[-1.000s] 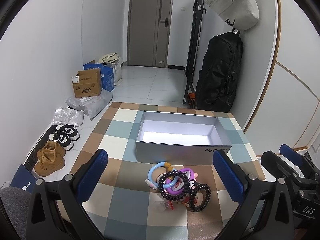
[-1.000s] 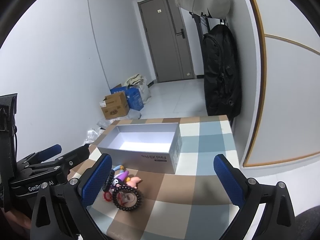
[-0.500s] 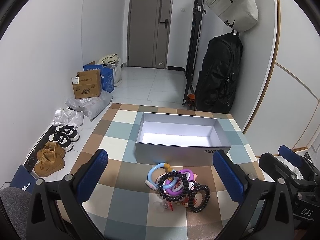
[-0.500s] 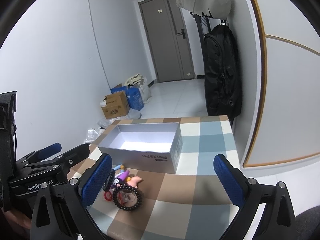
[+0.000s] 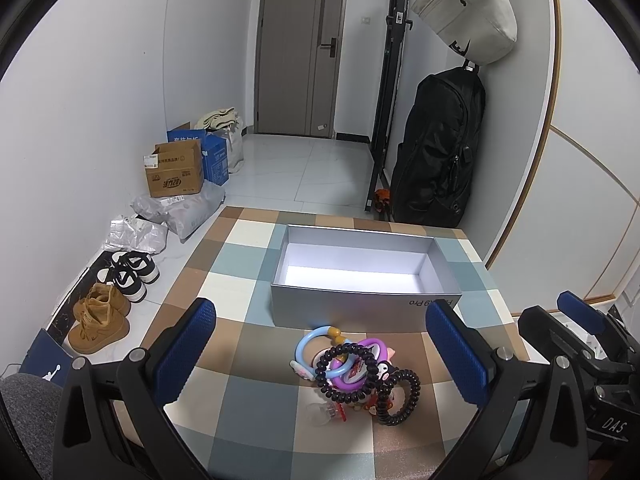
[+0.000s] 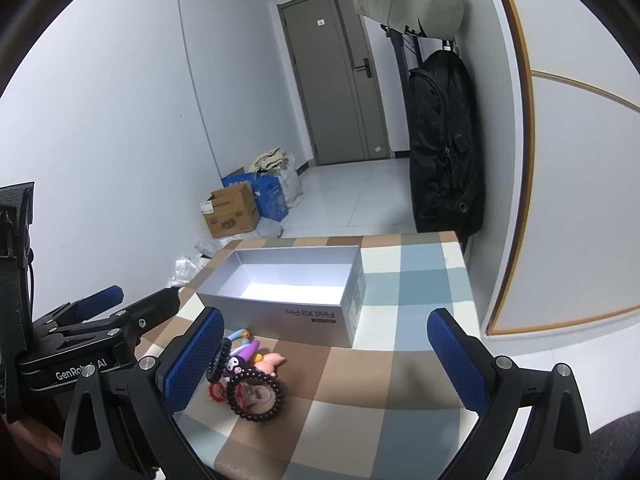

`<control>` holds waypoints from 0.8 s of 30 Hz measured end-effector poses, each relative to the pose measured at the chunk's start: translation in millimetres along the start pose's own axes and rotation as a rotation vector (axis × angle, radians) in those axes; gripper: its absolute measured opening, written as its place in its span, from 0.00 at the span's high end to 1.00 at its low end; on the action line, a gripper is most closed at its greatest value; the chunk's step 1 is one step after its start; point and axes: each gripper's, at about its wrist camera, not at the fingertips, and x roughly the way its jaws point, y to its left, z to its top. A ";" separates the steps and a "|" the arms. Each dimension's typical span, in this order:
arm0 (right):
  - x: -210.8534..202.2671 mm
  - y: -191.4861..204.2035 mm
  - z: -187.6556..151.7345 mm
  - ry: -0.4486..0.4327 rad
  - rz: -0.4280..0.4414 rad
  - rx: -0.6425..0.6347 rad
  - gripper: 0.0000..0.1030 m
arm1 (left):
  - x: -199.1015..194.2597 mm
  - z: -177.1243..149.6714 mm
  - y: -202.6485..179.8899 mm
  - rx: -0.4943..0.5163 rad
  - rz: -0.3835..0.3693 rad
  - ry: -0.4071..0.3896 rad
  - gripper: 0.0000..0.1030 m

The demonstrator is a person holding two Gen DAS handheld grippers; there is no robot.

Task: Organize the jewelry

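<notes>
A pile of jewelry (image 5: pixel 354 372) lies on the checked tablecloth: a black bead bracelet (image 5: pixel 346 372), a black coil hair tie (image 5: pixel 400 396), a blue ring (image 5: pixel 310 350), a purple ring and small charms. It also shows in the right wrist view (image 6: pixel 248 380). An open grey box (image 5: pixel 366 276) stands empty just behind the pile; it also shows in the right wrist view (image 6: pixel 288 284). My left gripper (image 5: pixel 326 350) is open, above and in front of the pile. My right gripper (image 6: pixel 326 358) is open and empty, to the right of the pile.
The checked table (image 5: pixel 248 412) ends at the wall on the right. On the floor at left are shoes (image 5: pixel 100 320), cardboard boxes (image 5: pixel 174 174) and plastic bags. A black backpack (image 5: pixel 438 148) and a grey bag (image 5: pixel 468 12) hang at the back right.
Both grippers have drifted only slightly; the box and pile sit a touch lower in the left wrist view. Nothing was taken hold of.
</notes>
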 end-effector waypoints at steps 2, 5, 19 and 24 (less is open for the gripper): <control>0.0 0.1 0.0 0.001 0.000 0.001 0.00 | 0.3 -0.1 -0.1 0.000 0.000 0.001 0.01; -0.1 0.1 -0.5 0.001 0.000 0.000 0.00 | 0.3 0.0 0.1 0.002 -0.001 0.003 0.01; 6.0 2.9 -0.6 0.019 0.007 -0.004 0.00 | 5.9 -1.0 2.2 -0.015 -0.032 0.034 0.01; 12.9 2.0 -2.7 0.047 0.018 -0.002 0.00 | 10.0 2.2 10.5 -0.037 -0.059 0.057 0.01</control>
